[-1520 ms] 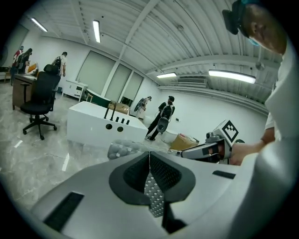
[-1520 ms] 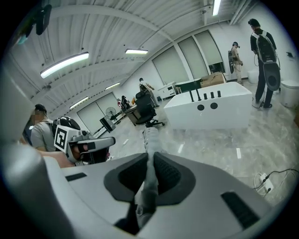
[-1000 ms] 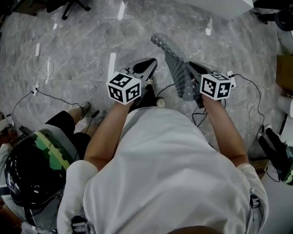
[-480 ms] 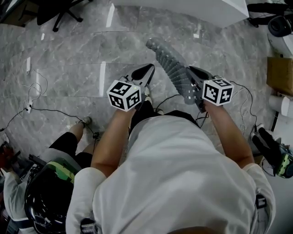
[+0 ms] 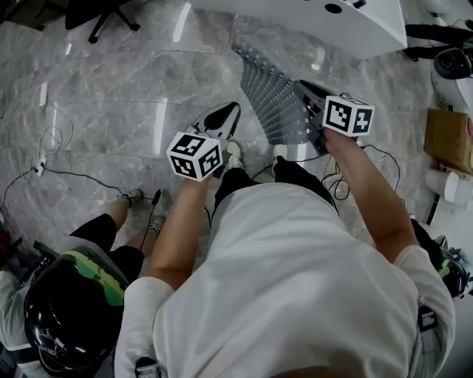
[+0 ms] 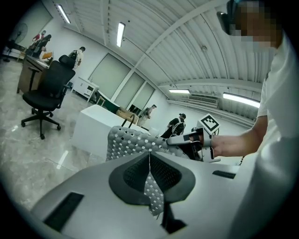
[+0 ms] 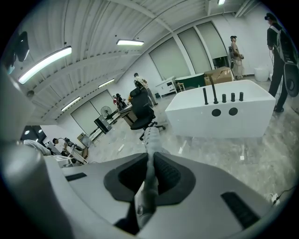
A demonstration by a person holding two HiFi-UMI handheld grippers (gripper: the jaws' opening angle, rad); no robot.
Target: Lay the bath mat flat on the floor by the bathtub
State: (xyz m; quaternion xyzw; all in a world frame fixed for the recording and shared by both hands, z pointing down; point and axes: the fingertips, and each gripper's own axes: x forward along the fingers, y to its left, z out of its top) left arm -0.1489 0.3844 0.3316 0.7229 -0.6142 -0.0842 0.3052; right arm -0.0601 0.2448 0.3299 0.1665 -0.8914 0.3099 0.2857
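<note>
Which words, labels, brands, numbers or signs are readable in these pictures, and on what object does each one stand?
No text is readable in any view.
Left cube and right cube: black-and-white square markers only, no letters or numbers.
Mat: no label shows.
Box: any print is too small to read.

Head view: from above the person (image 5: 295, 280), facing steeply down at the floor (image 5: 111, 88), with the bathtub (image 5: 295, 18) along the top edge. Left gripper view: close behind its own jaws, facing sideways across the bath mat (image 6: 126, 142) toward the right gripper (image 6: 174, 140); bathtub at centre left. Right gripper view: close behind its own jaws, facing the bathtub at upper right. Shared by all three: bathtub, mat, office chair (image 6: 44, 91).
</note>
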